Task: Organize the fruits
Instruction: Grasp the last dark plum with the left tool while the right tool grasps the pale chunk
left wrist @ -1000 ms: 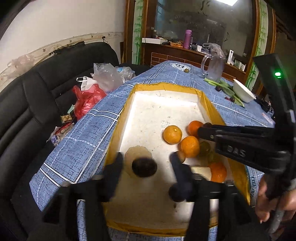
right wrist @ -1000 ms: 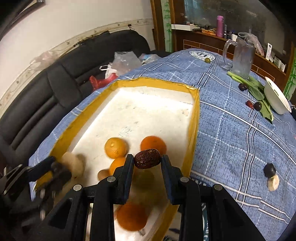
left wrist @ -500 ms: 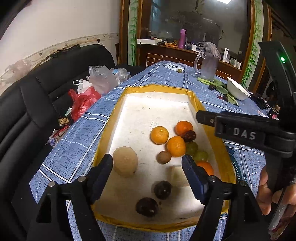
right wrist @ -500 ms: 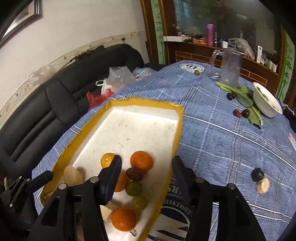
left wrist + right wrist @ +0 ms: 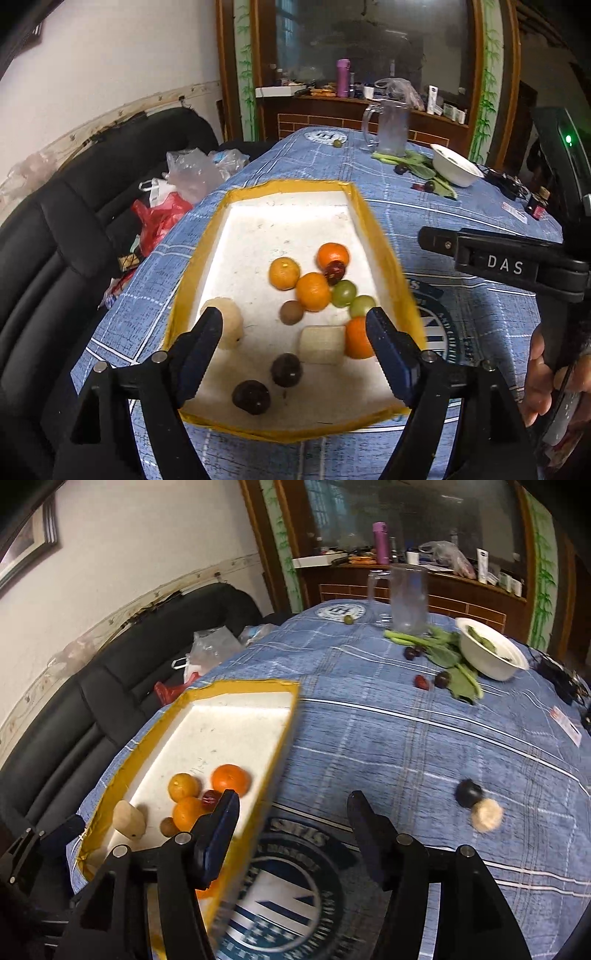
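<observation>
Hovering over the near end of the yellow-rimmed foam tray (image 5: 373, 236), the left tongs (image 5: 293, 328) are spread wide with nothing between them. Inside the tray lie three oranges clustered right of centre (image 5: 283, 272), a fourth orange (image 5: 356, 338) by the right wall, two green grapes (image 5: 344, 293), a red date (image 5: 334, 270), a small brown fruit (image 5: 291, 312), a pale round fruit (image 5: 227, 325) at the left wall, a pale block (image 5: 322, 344), and two dark plums (image 5: 251, 397) nearest the camera.

In the right wrist view, the right tongs (image 5: 291, 806) are also spread and empty, held over the blue checked cloth of the bench (image 5: 406, 746), just right of the tray's right wall. Further right on the cloth a dark plum (image 5: 468, 793) touches a pale slice (image 5: 487, 815). At the far side stand a glass mug (image 5: 408, 602), leafy greens (image 5: 447, 653), a white bowl (image 5: 491, 661), and several small dark fruits (image 5: 441, 679).
</observation>
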